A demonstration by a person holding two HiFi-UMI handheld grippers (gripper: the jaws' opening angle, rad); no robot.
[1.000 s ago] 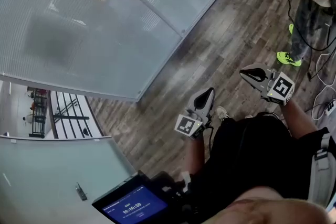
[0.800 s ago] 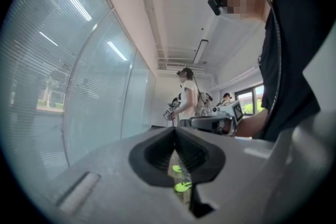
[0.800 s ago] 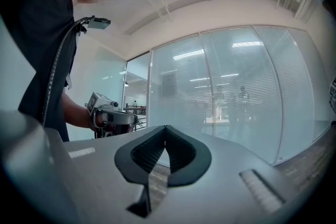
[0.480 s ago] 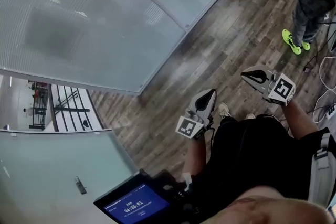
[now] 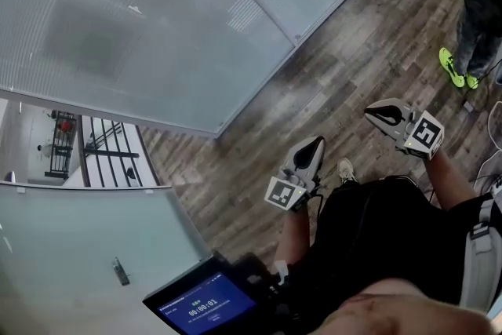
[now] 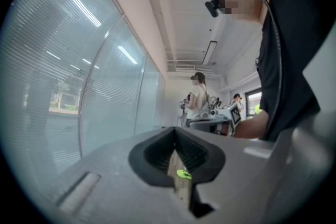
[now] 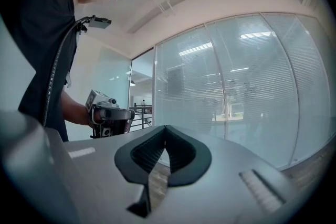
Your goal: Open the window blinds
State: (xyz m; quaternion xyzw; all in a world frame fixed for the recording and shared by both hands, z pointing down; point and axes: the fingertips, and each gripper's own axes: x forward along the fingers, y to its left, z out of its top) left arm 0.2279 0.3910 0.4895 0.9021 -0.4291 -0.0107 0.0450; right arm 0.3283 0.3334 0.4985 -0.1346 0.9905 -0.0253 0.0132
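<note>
Horizontal-slat blinds [image 5: 141,27] hang shut behind the glass wall panels and fill the upper left of the head view. In the left gripper view the blinds [image 6: 63,86] run along the left. In the right gripper view the blinds [image 7: 252,92] stand ahead and to the right. My left gripper [image 5: 316,142] is held level over the wood floor, well short of the glass, with its jaws together and nothing in them. My right gripper [image 5: 370,111] is to its right, also shut and empty. Both pairs of tips, left [image 6: 175,129] and right [image 7: 166,127], meet.
A grey post [image 5: 296,38] divides the glass panels. A gap at the left shows a black railing [image 5: 94,157]. A frosted panel with a handle [image 5: 119,271] lies at the lower left. A bystander in neon green shoes [image 5: 453,67] stands at the right, and a blue-screened device [image 5: 200,302] is at my chest.
The glass wall, its post and the floor have slid rightward in the head view as I moved along the wall. The bystander has shifted toward the top right edge. Both grippers keep their pose, shut.
</note>
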